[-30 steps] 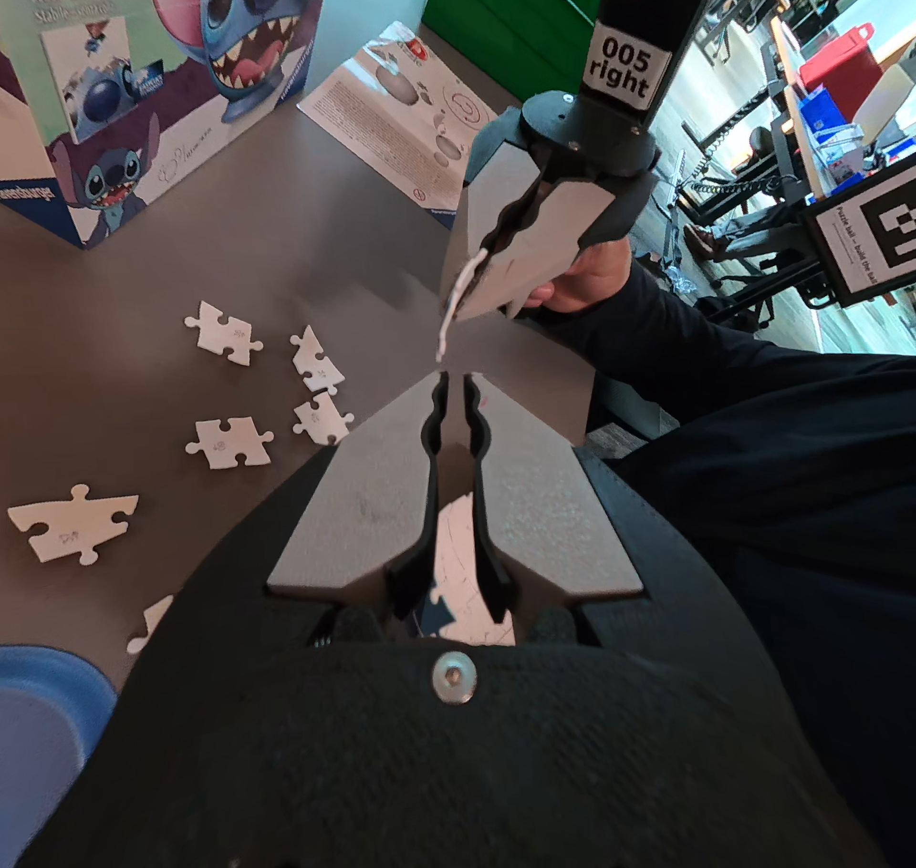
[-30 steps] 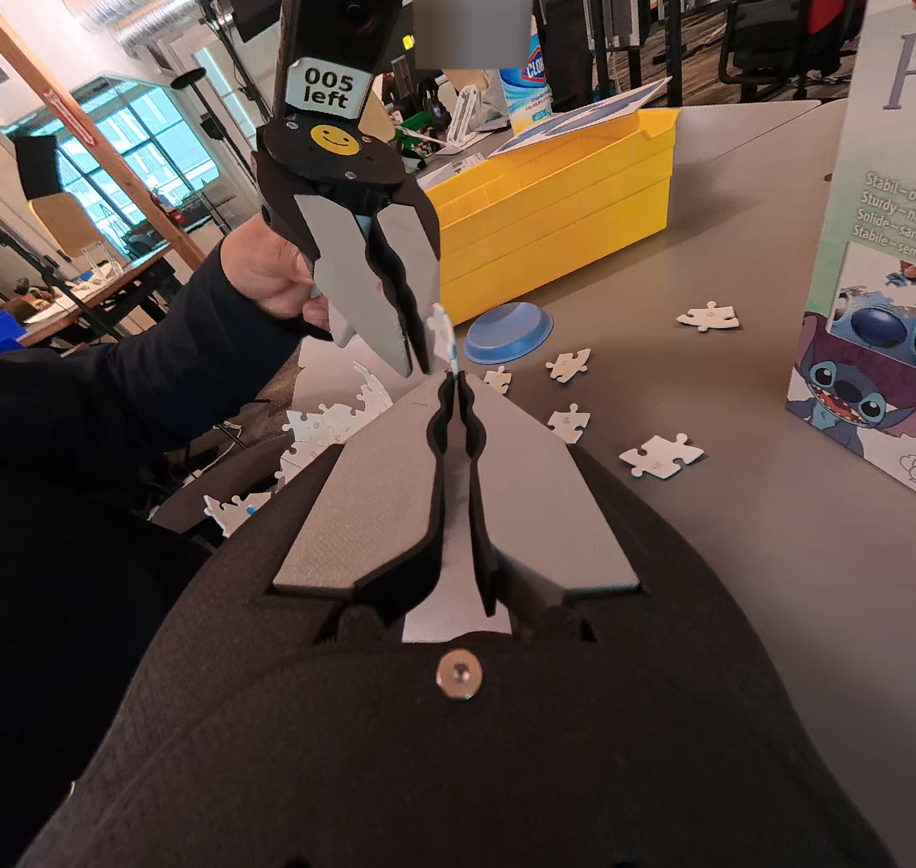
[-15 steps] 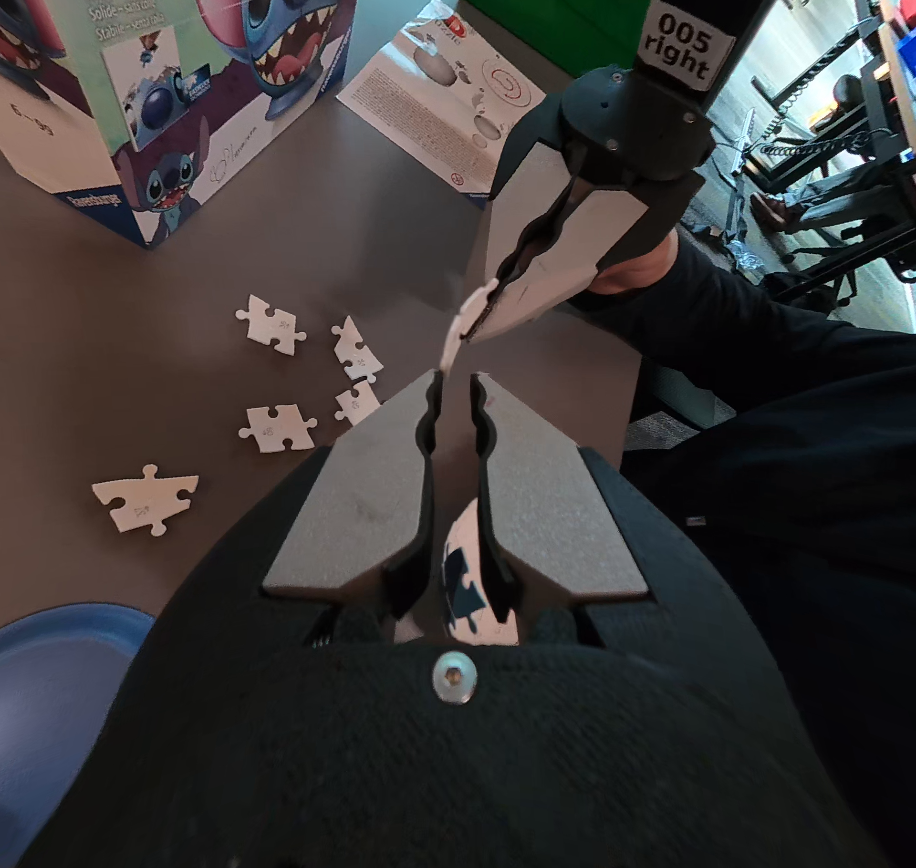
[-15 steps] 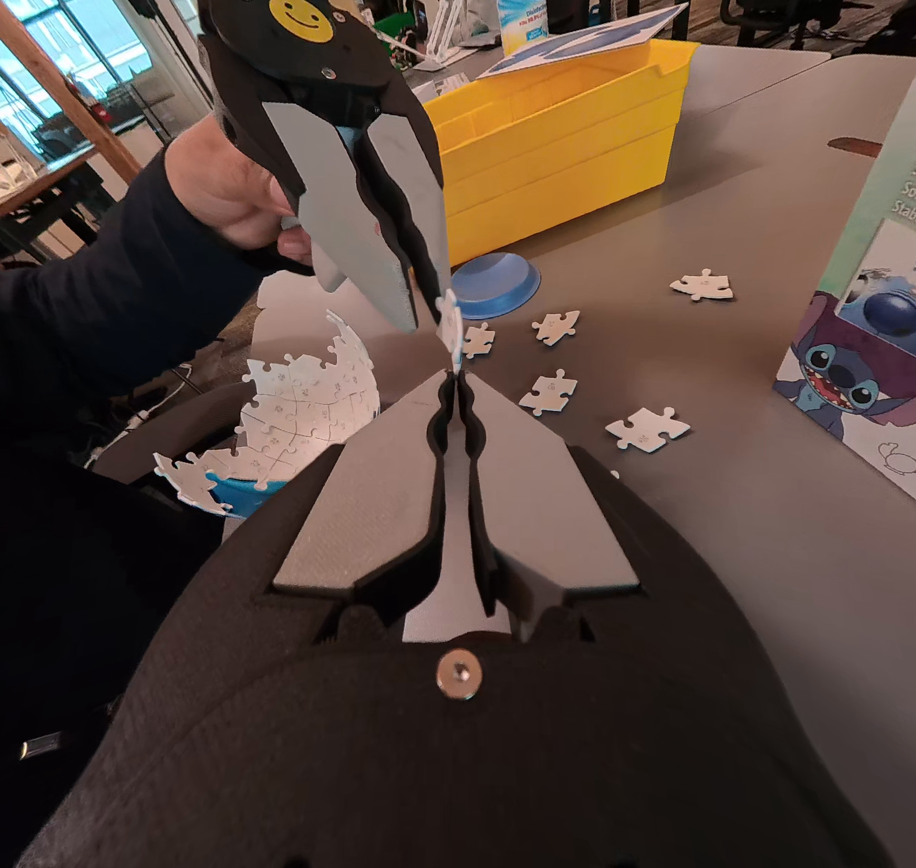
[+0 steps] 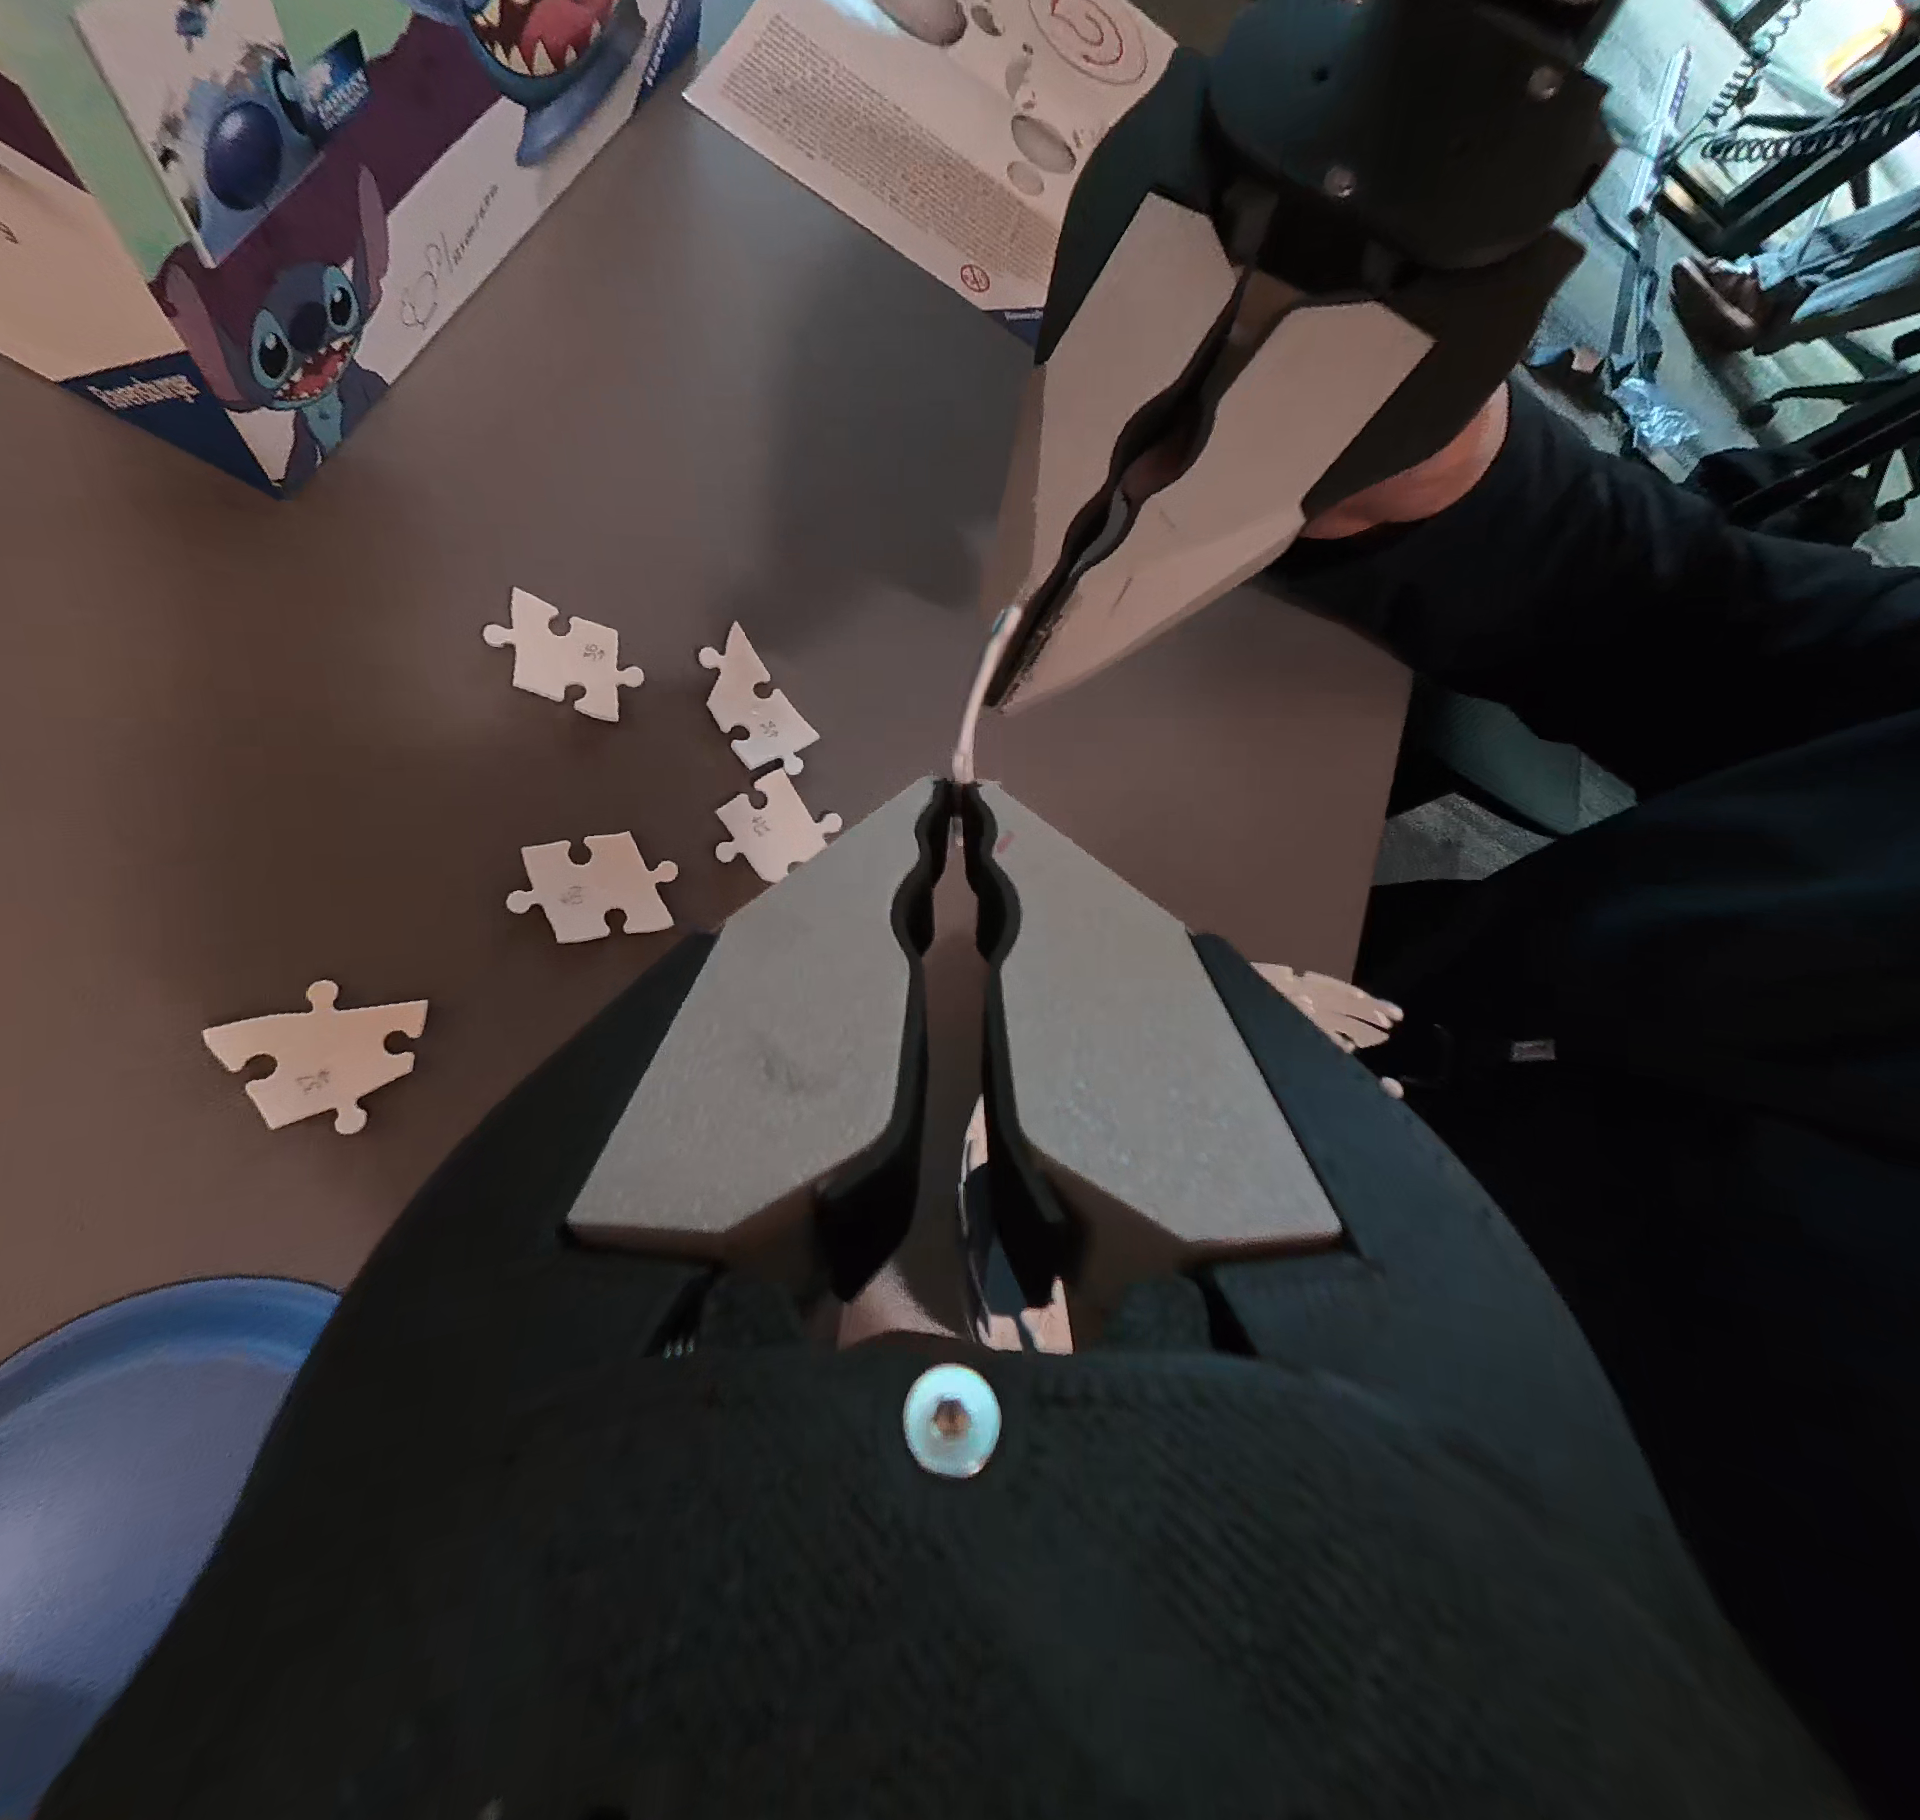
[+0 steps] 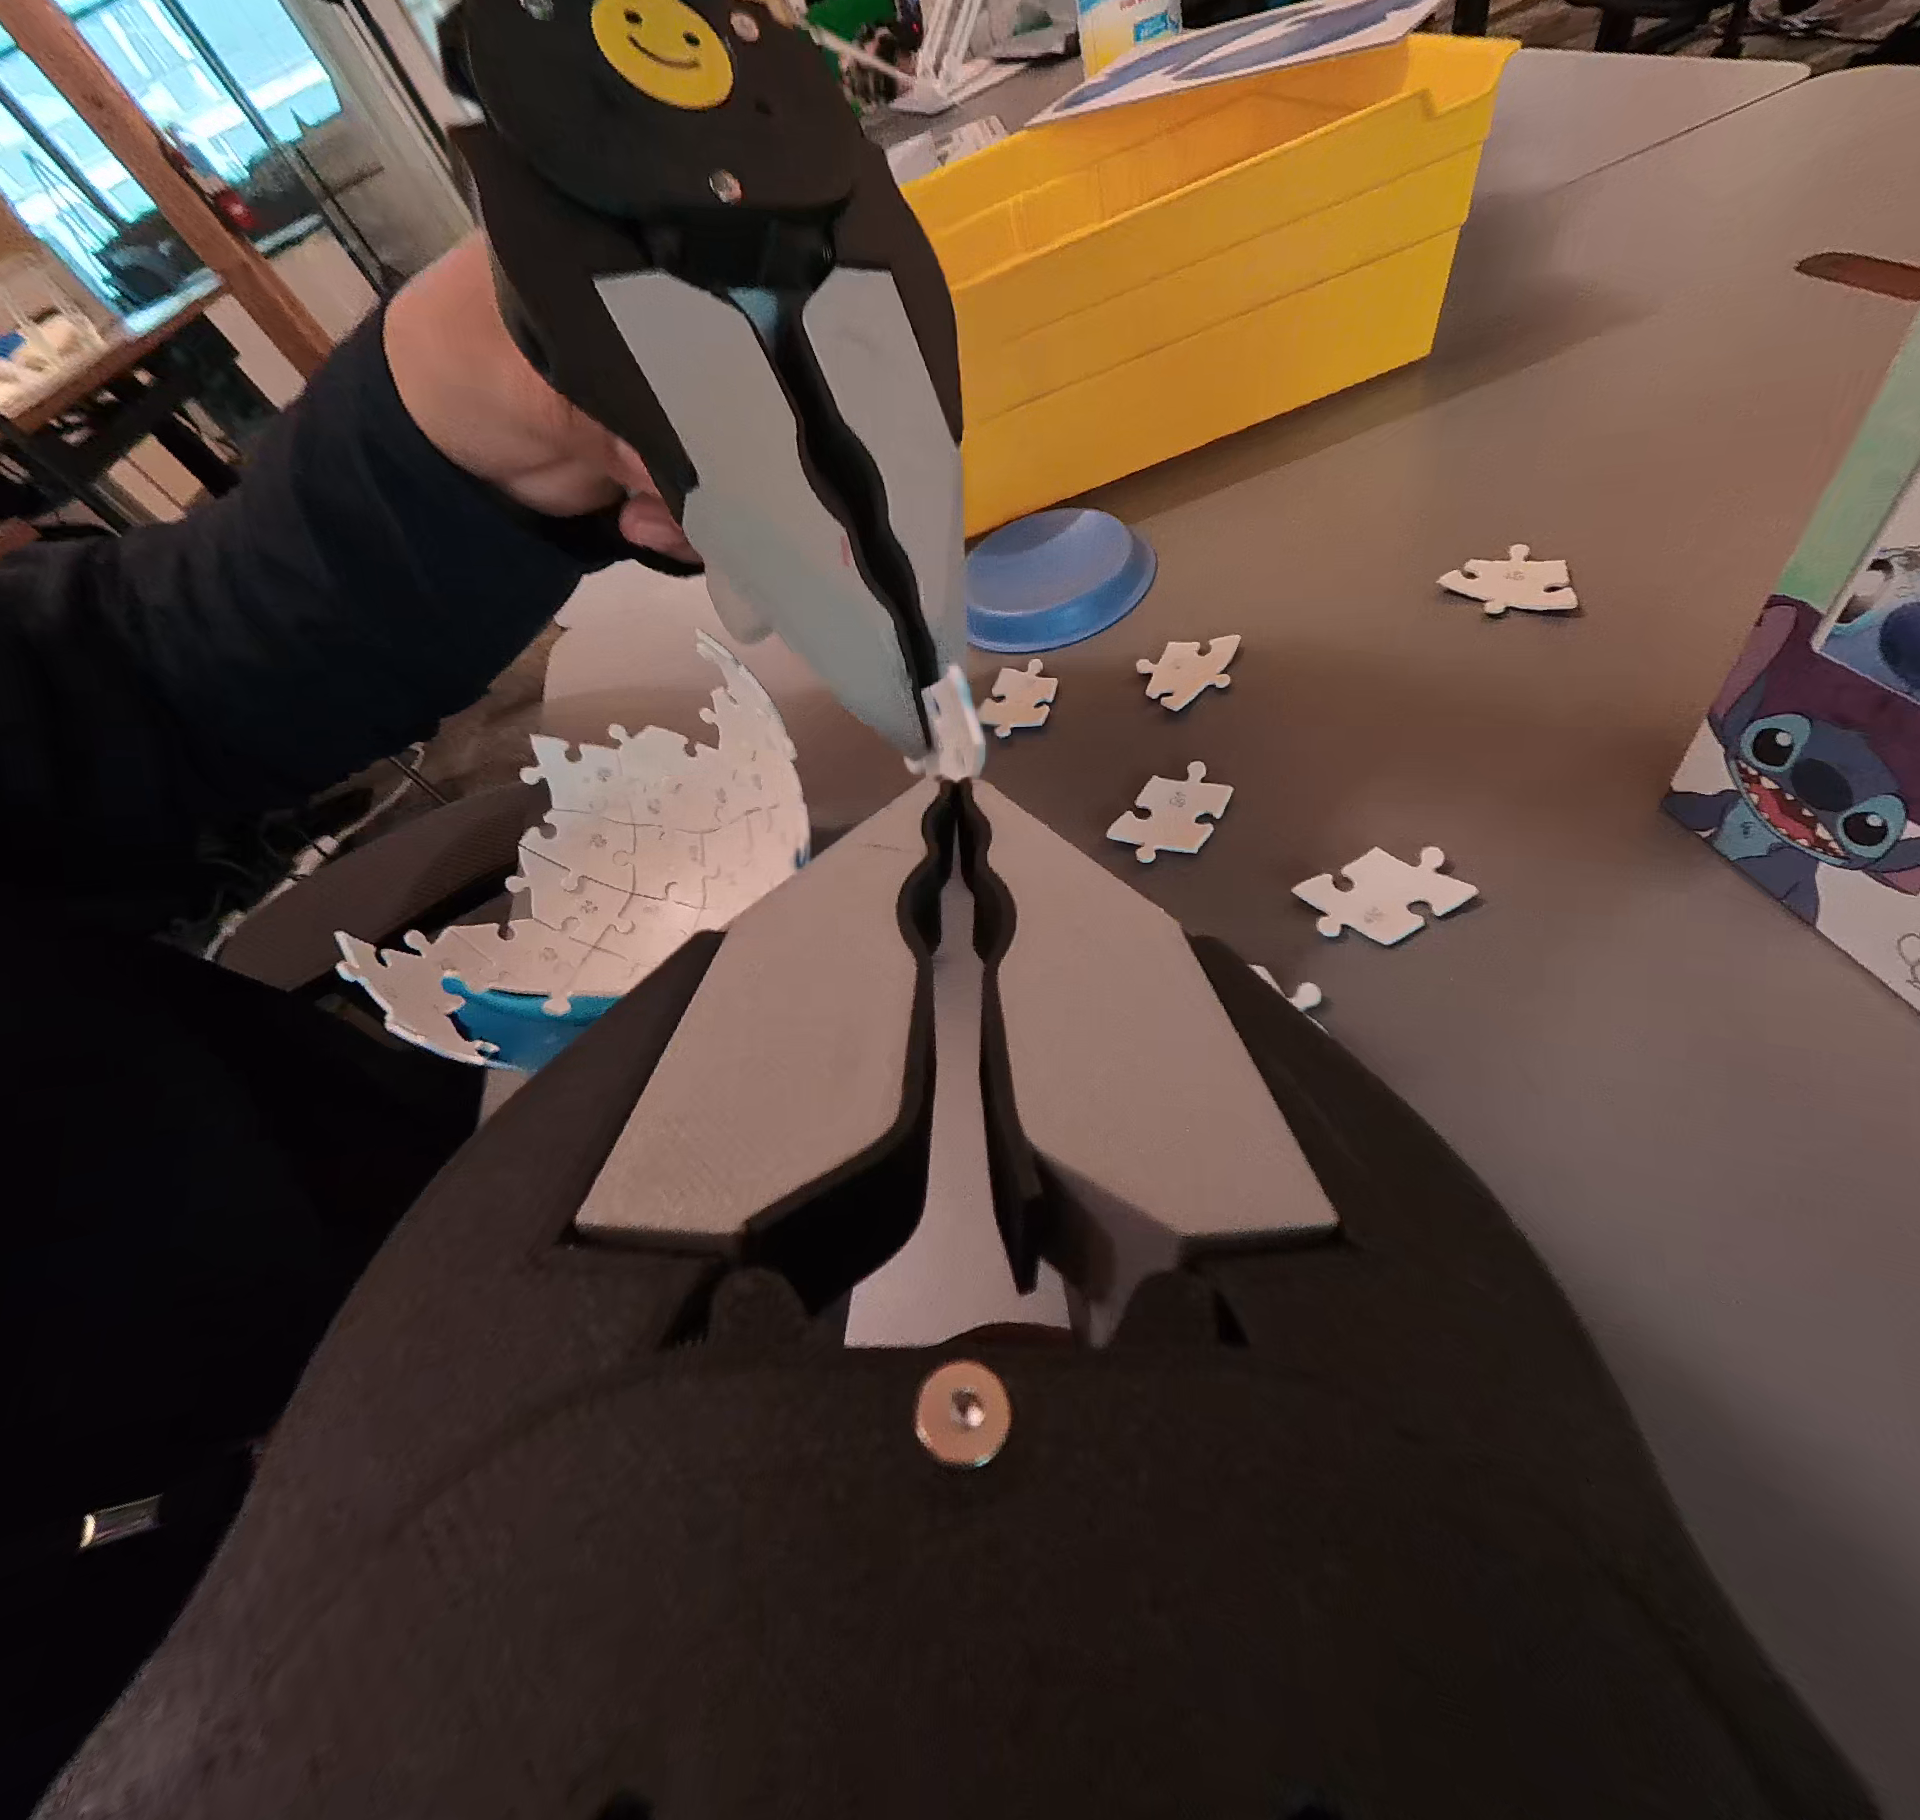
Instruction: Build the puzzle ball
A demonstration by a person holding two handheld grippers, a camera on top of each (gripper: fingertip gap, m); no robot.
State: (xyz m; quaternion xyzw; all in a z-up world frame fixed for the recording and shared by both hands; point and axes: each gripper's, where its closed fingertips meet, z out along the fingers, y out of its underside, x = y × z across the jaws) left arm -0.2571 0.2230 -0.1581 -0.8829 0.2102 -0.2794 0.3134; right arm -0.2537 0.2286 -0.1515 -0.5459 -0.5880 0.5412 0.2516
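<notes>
Tip to tip over the table [image 5: 312, 783].
Left gripper [image 5: 958, 785] and right gripper [image 6: 954, 785] both clamped on one white puzzle piece [image 6: 951, 731]; half-built puzzle ball [image 6: 644, 835] left of right gripper.

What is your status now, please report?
Left gripper and right gripper both shut on one puzzle piece, held in the air between them. Half-built puzzle ball waits on the table. Nothing in the way.
</notes>
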